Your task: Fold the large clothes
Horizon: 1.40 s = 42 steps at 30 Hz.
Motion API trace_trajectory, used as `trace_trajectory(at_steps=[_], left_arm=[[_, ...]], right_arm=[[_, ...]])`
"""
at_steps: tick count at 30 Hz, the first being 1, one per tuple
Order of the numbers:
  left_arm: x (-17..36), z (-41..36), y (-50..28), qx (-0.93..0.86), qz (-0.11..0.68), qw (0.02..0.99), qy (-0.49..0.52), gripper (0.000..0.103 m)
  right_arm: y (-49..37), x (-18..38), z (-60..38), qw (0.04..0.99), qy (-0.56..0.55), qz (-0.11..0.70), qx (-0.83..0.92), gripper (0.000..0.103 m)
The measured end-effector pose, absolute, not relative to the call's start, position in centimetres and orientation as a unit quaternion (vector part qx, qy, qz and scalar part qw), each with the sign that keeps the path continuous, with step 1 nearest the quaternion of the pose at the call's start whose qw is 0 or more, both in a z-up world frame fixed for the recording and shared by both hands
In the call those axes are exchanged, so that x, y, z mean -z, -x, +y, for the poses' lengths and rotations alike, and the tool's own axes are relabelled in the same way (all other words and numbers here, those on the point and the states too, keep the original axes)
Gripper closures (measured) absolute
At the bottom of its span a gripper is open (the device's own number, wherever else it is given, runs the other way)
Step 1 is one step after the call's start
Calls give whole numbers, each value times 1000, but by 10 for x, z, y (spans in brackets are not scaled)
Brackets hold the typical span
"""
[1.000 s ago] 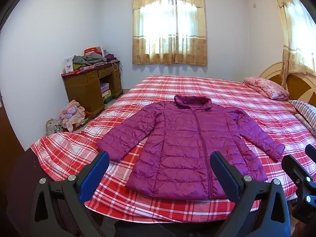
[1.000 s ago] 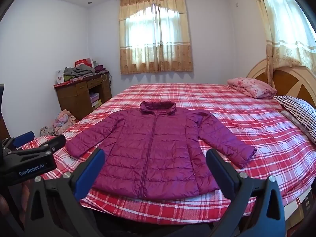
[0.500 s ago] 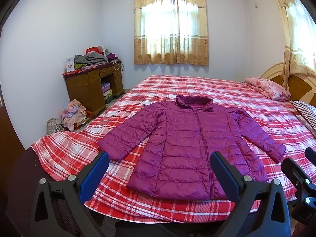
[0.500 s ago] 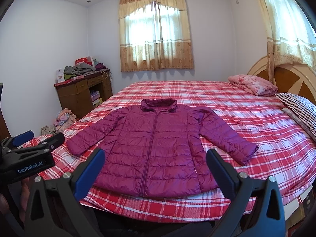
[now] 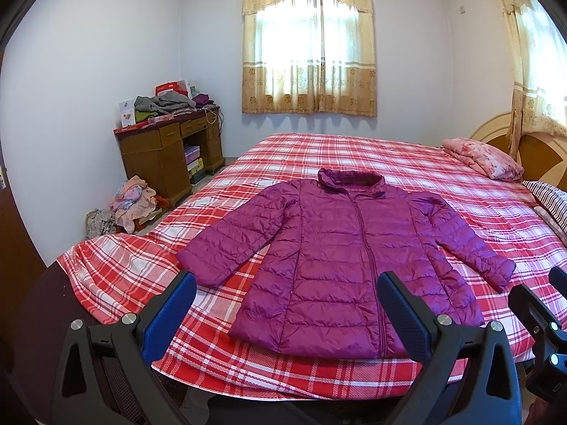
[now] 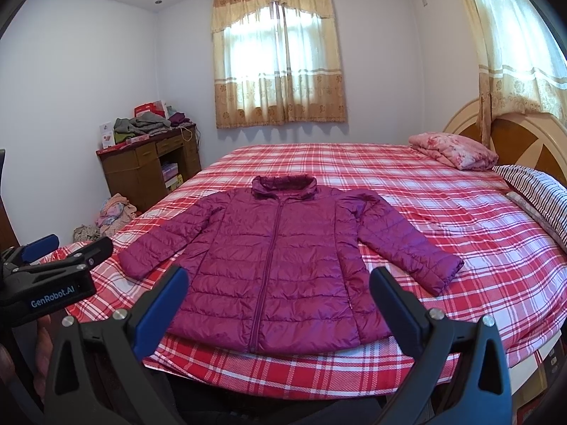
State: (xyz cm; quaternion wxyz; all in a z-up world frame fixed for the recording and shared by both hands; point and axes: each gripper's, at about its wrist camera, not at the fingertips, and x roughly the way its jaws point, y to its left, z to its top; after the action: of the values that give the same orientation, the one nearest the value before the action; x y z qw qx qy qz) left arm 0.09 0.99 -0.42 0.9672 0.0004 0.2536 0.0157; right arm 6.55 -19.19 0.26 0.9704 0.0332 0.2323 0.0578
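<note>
A magenta quilted puffer jacket (image 5: 351, 248) (image 6: 280, 258) lies flat and zipped on the red plaid bed (image 5: 354, 156) (image 6: 478, 248), collar away from me, both sleeves spread out to the sides. My left gripper (image 5: 283, 304) hangs open in front of the jacket's hem, nothing between its fingers. My right gripper (image 6: 278, 301) is open too, short of the hem and holding nothing. The right gripper's body shows at the right edge of the left wrist view, and the left gripper's body (image 6: 49, 276) shows at the left of the right wrist view.
A wooden desk (image 5: 170, 152) piled with clothes stands at the left wall, with a heap of clothes (image 5: 133, 202) on the floor beside it. A pink folded quilt (image 6: 453, 150) and a striped pillow (image 6: 535, 191) lie near the headboard (image 6: 524, 141).
Both grippers have risen and tilted slightly, so the jacket sits a little lower and closer in view. Nothing was grasped; the jacket has not moved.
</note>
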Motion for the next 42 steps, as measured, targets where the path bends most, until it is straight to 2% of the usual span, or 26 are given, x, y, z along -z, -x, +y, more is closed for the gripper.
trace_trajectory(at_steps=[42], left_arm=[[5,6,-4,-15,255,967,-3,1]], right_arm=[[-67,4,-188,969,-35,238,-61,0]])
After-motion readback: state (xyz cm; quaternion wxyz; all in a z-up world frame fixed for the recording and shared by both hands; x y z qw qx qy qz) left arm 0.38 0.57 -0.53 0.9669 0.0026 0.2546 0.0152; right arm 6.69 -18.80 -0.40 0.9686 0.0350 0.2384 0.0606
